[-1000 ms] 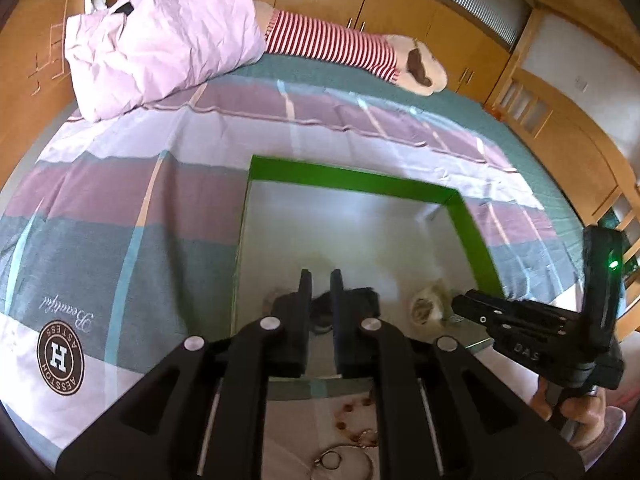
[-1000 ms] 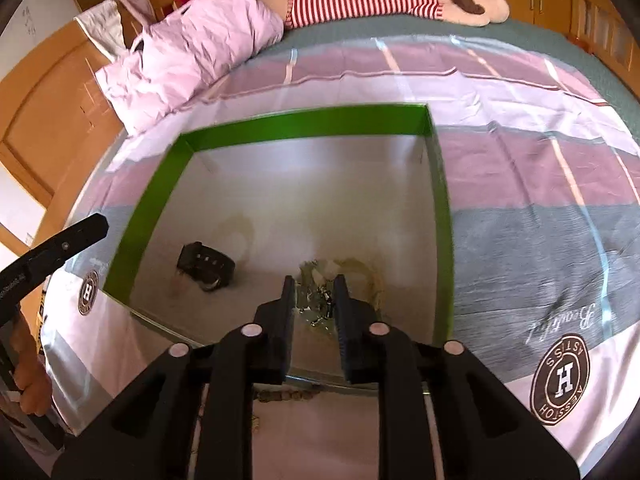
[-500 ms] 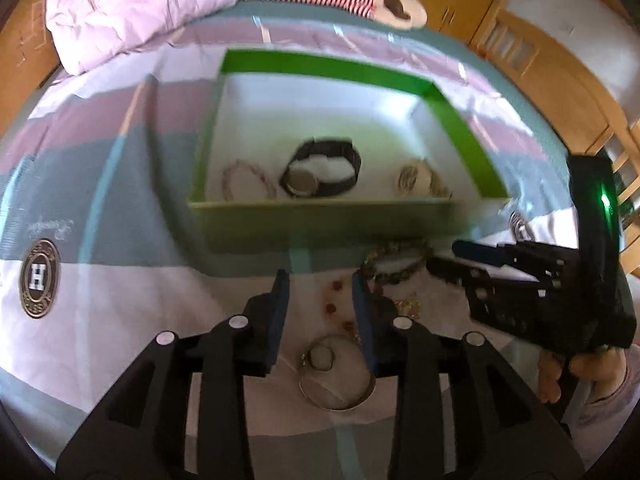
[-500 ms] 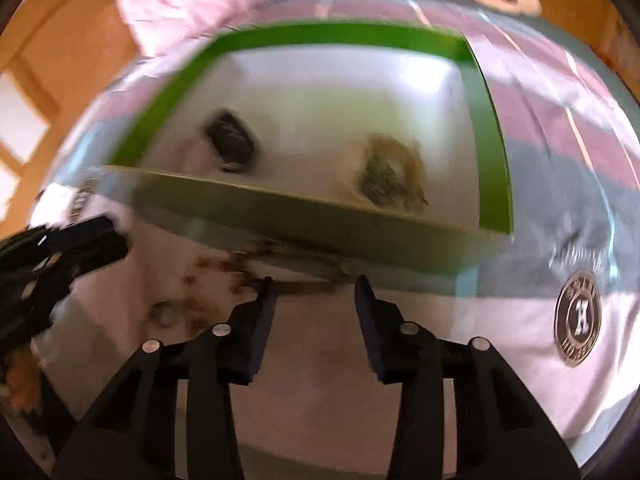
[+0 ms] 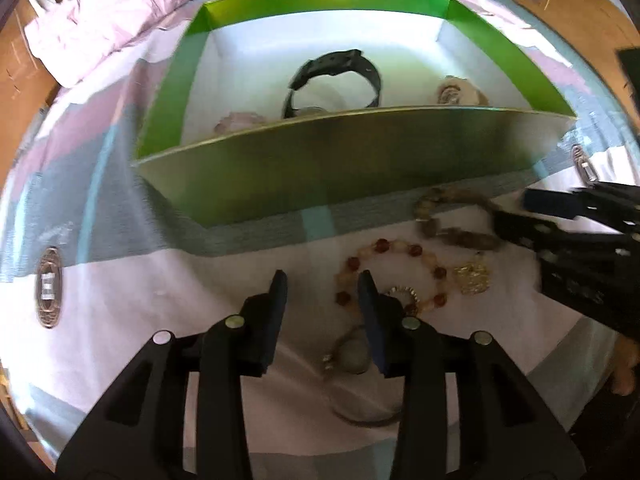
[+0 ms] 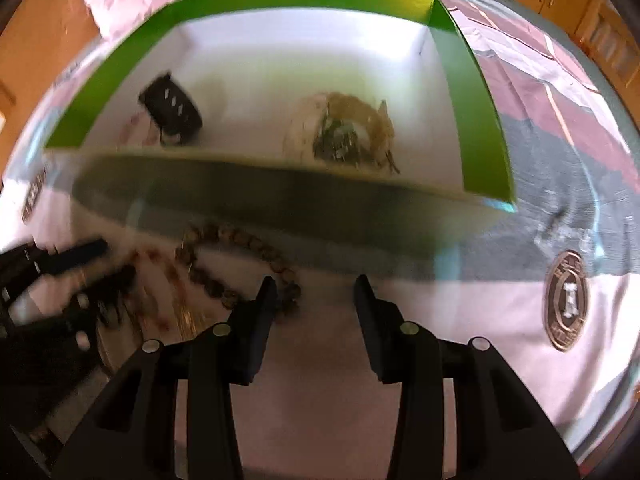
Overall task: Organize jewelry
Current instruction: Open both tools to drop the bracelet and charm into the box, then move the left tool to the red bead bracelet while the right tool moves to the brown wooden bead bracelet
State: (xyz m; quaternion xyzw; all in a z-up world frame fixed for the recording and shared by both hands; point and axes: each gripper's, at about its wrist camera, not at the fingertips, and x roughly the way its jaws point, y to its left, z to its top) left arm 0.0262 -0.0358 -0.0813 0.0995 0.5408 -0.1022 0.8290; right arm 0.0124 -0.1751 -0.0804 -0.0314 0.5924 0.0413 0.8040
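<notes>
A green box (image 5: pixel 352 168) with a white inside lies on the bed; it holds a black watch (image 5: pixel 340 76), a pink bracelet (image 5: pixel 240 120) and a pale jewelry pile (image 5: pixel 460 94). In front of it lie a red and amber bead bracelet (image 5: pixel 392 272), a brown bead bracelet (image 5: pixel 444 220), a gold piece (image 5: pixel 474 278) and a ring-shaped piece (image 5: pixel 352 360). My left gripper (image 5: pixel 322 292) is open and empty, just left of the red bead bracelet. My right gripper (image 6: pixel 316 296) is open and empty, its left finger by the brown bead bracelet (image 6: pixel 236 264). The box (image 6: pixel 280 200) also shows there.
A striped bedsheet (image 5: pixel 120 280) with round logo patches (image 6: pixel 566 300) covers the bed. A pink pillow (image 5: pixel 120 12) and a striped plush toy lie behind the box. Wooden cabinets stand beyond the bed.
Both grippers were shut over the box interior, then opened and pulled back to the loose jewelry in front of the box. The jewelry pile and watch stay in the box.
</notes>
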